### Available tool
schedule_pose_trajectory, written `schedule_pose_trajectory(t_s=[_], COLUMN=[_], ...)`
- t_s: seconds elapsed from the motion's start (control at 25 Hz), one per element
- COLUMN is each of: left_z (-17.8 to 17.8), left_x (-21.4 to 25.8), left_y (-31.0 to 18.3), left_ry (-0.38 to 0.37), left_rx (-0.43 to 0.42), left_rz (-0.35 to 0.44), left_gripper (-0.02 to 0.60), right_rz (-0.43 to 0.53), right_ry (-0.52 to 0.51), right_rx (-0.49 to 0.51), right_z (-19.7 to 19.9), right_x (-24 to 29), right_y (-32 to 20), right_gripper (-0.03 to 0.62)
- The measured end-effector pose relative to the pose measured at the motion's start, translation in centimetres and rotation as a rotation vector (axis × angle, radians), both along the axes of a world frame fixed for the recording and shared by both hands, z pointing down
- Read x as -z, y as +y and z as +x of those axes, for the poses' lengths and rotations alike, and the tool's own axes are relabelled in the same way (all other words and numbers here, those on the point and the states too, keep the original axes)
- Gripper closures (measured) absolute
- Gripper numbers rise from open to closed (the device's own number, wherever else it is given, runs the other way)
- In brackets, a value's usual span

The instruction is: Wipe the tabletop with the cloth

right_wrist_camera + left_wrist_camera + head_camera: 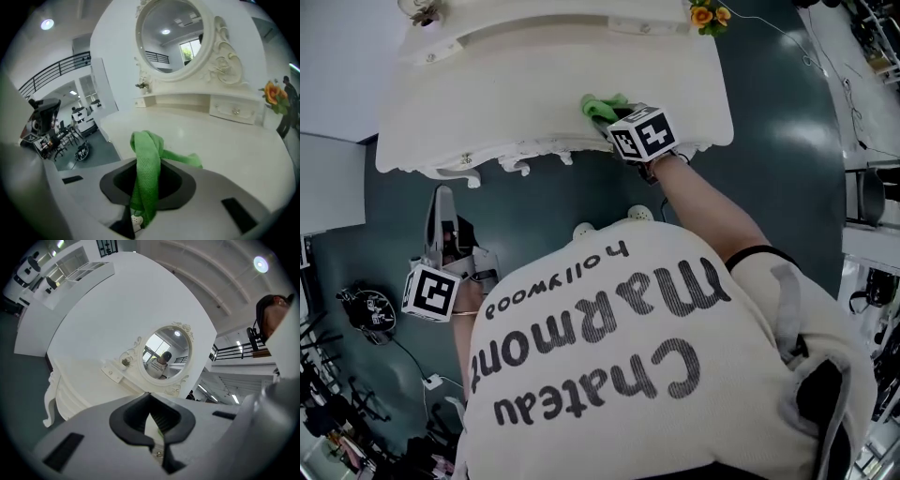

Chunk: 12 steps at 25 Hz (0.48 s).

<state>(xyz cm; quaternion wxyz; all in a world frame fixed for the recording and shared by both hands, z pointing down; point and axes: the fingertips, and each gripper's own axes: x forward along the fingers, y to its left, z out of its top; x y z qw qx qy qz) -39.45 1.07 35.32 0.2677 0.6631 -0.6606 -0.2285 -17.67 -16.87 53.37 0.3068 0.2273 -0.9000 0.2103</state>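
Green cloth (147,173) is being clamped between the jaws of the right gripper (617,124). Its long axis is running up out of the jaws, and a loose tail is draping forward-right onto the tabletop (487,84). The cloth is being held at the near edge, so most of the white surface is lying ahead, toward the mirror (173,33). The left gripper (442,202) is being held low over the floor (553,202), jaws together on nothing, well apart from the tabletop.
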Motion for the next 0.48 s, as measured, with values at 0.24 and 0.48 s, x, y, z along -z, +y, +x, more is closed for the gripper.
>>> schedule_pose_trajectory(t_s=[0.24, 0.48], left_z=[-3.5, -5.1], left_x=[-1.0, -1.7], left_y=[3.4, 4.9], left_ry=[0.006, 0.017], left_rx=[0.045, 0.049], left_rz=[-0.011, -0.004], left_gripper=[0.575, 0.575], right_rz=[0.063, 0.182], right_ry=[0.063, 0.133], right_rx=[0.054, 0.099], right_z=[-4.5, -6.8], right_x=[-0.6, -1.2], right_y=[1.7, 1.9], right_gripper=[0.502, 0.5])
